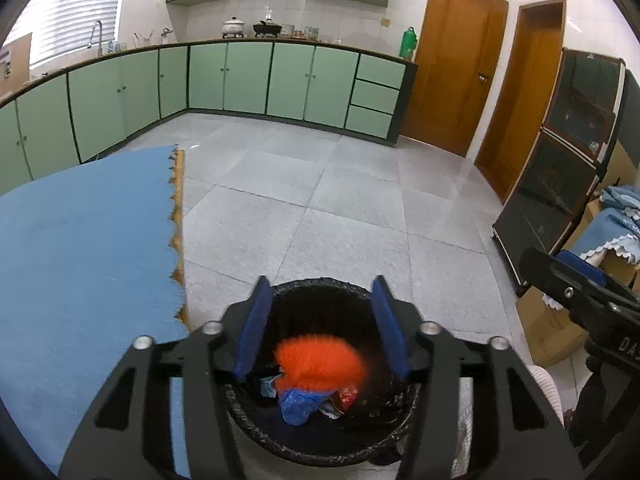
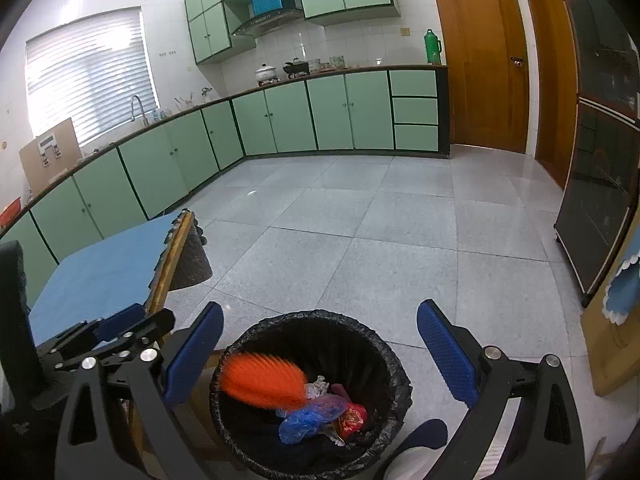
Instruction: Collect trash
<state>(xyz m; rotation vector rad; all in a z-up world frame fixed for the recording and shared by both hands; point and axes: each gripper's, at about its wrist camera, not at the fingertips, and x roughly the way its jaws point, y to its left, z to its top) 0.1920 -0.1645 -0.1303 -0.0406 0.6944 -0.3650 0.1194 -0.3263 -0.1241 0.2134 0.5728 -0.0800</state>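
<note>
Left gripper spread, pinching nothing; right gripper spread wide, empty. Below both, one black-lined round bin holding one blurred orange object, mid-air, above crumpled wrappers.

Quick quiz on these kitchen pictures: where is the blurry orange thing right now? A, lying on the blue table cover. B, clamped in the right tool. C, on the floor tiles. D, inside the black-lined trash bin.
D: the orange thing shows inside the rim of the trash bin, above the wrappers, with no pads of either tool touching it.
</note>
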